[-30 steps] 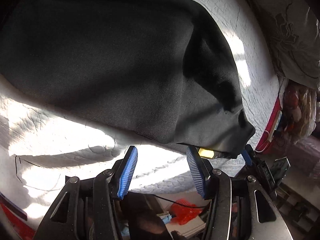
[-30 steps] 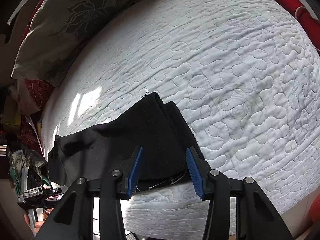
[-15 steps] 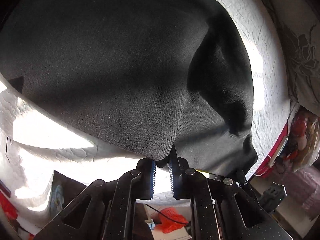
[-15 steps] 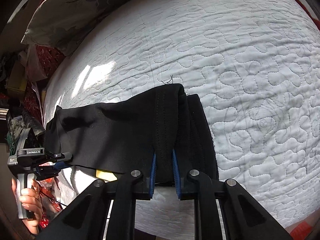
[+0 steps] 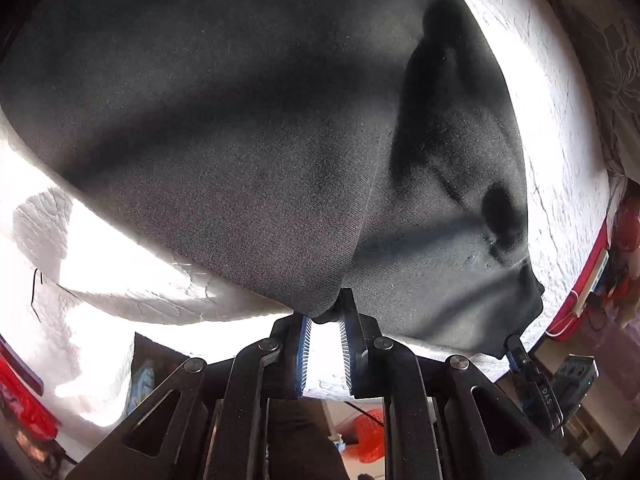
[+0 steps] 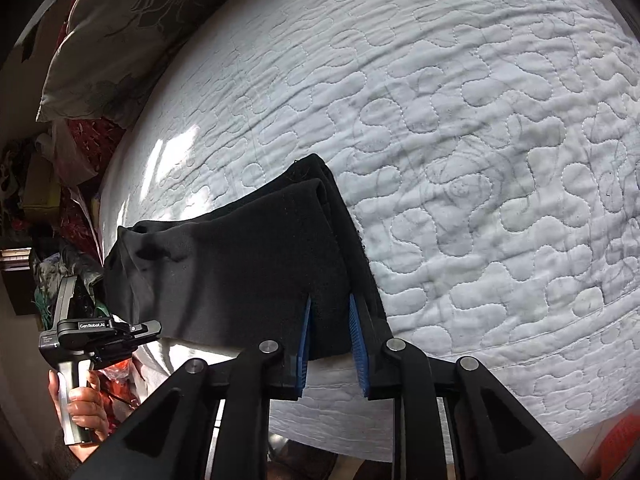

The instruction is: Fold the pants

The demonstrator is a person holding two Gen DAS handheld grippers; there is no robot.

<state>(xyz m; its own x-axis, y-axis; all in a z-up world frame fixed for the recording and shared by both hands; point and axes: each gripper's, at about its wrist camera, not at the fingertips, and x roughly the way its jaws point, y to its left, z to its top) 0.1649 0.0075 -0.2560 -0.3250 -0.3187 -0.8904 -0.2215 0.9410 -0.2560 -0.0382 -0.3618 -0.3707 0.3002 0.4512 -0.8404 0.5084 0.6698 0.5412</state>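
Note:
The black pants (image 5: 280, 140) lie folded on the white quilted bed (image 6: 480, 160). In the left wrist view they fill most of the frame. My left gripper (image 5: 324, 320) pinches a near corner of the cloth at its tips, and its jaws are opening a little with the cloth between them. My right gripper (image 6: 329, 312) clamps the thick folded end of the pants (image 6: 248, 264); its jaws are opening too, with the black cloth filling the gap. The left gripper (image 6: 148, 326) also shows at the pants' other end, held by a hand (image 6: 84, 404).
A grey flowered pillow (image 6: 120, 20) lies at the bed's far left. Clutter and boxes (image 6: 36, 200) crowd the floor beside the bed. A red basket (image 5: 368, 436) sits on the floor below the bed edge. Wide bare quilt (image 6: 520, 80) stretches right of the pants.
Both grippers stood open at the pants' near edge a second ago. Each has since closed on the cloth, and the gripped edge now stands slightly raised off the quilt.

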